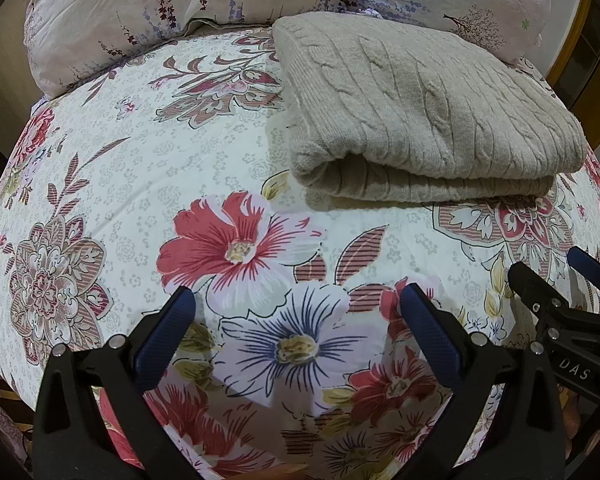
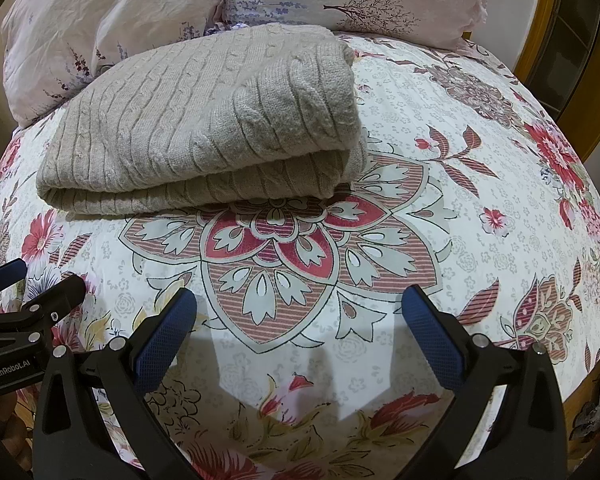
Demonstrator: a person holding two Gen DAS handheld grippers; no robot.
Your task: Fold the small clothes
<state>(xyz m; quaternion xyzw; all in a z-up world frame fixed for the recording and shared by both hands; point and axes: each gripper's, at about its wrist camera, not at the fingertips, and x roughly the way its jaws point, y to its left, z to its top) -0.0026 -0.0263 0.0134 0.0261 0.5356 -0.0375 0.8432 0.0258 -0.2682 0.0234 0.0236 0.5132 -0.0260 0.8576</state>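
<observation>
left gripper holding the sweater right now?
No. The left gripper is open over the floral bedspread, and the folded beige cable-knit sweater lies apart, farther up the bed.

Beige cable-knit sweater (image 1: 428,108) folded flat, fold edge facing camera.

Floral bedspread (image 1: 100,152), two pale pillows (image 2: 112,12), wooden frame (image 2: 540,40) behind

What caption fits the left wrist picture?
Folded beige sweater lies on the flowered bedspread, with the open left hand-held gripper empty in front.
</observation>
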